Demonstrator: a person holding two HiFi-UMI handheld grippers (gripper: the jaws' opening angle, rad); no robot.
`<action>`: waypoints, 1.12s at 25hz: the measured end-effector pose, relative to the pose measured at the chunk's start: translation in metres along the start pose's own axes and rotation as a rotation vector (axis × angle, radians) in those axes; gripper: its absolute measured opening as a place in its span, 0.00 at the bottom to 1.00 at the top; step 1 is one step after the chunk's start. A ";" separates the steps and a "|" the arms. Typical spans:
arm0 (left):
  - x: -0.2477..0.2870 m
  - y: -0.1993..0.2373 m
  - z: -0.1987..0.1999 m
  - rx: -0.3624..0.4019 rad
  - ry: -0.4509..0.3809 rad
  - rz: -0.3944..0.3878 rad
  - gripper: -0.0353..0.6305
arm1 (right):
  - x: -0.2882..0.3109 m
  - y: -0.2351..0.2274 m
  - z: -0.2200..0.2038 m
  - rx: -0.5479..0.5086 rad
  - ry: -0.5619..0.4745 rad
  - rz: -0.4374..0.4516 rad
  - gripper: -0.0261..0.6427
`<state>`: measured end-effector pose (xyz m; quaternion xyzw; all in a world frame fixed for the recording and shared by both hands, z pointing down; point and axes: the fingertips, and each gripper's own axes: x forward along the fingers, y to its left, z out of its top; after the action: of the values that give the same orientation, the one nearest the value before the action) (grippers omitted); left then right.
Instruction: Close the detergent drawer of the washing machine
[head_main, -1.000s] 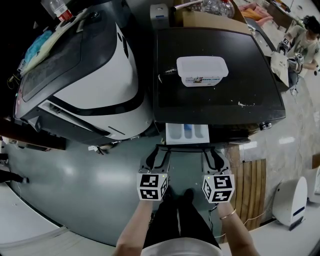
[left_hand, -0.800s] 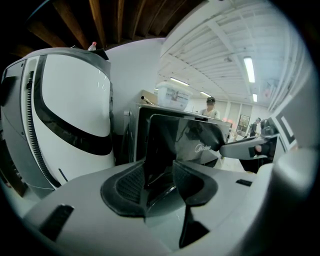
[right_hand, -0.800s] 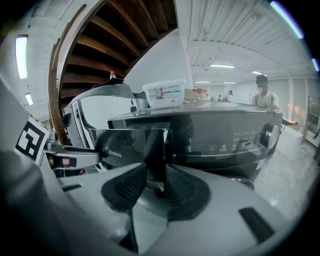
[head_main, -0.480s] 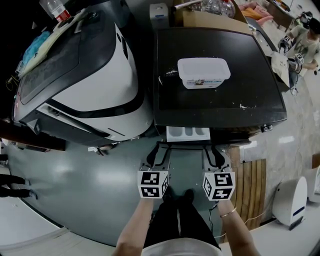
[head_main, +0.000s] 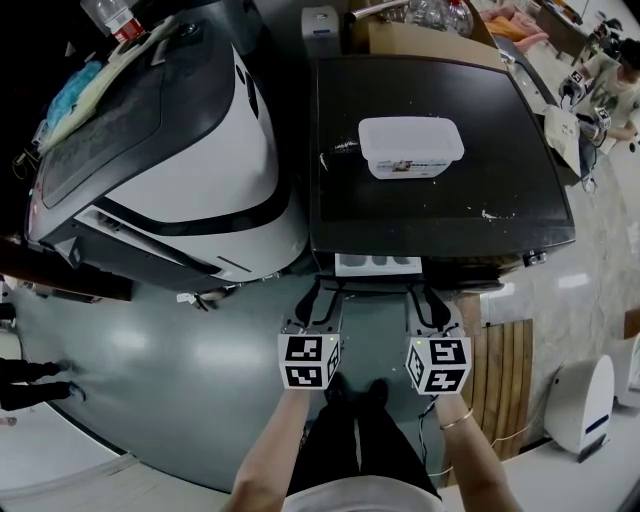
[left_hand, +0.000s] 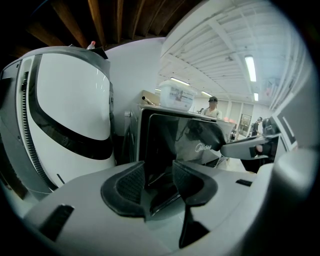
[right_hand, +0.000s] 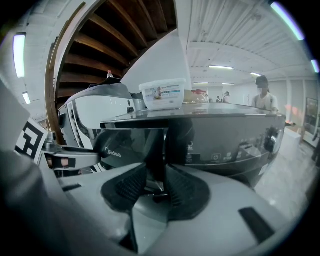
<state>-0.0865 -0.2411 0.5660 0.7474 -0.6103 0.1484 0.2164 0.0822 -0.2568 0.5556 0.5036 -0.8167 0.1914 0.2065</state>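
The dark washing machine (head_main: 440, 200) has its detergent drawer (head_main: 377, 264) out by a narrow strip, with the white tray just showing. My left gripper (head_main: 322, 295) meets the left end of the drawer's dark front (left_hand: 172, 137), and my right gripper (head_main: 430, 296) meets the right end (right_hand: 132, 142). In the left gripper view the left gripper (left_hand: 159, 175) stands open with the front's left edge in the gap. In the right gripper view the right gripper (right_hand: 156, 180) is open around the front's right edge. Neither pair of pads visibly clamps.
A clear plastic tub (head_main: 411, 146) sits on the machine's lid. A white and black machine (head_main: 190, 150) stands close on the left. A wooden slat mat (head_main: 500, 370) and a white appliance (head_main: 585, 400) lie to the right. My legs are below the grippers on the grey floor.
The drawer has slid into the machine, so much less of the white tray shows. Both grippers have moved forward with it toward the machine's front.
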 end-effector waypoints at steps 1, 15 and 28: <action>0.001 0.000 0.001 0.000 0.002 0.001 0.30 | 0.001 0.000 0.001 0.000 -0.001 -0.002 0.20; 0.015 0.007 0.010 -0.002 0.002 0.011 0.30 | 0.014 -0.004 0.010 0.010 -0.008 -0.023 0.20; 0.026 0.011 0.017 -0.014 0.012 0.024 0.30 | 0.025 -0.009 0.018 0.027 -0.013 -0.036 0.20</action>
<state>-0.0927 -0.2737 0.5658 0.7377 -0.6188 0.1515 0.2235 0.0772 -0.2887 0.5548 0.5220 -0.8064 0.1952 0.1980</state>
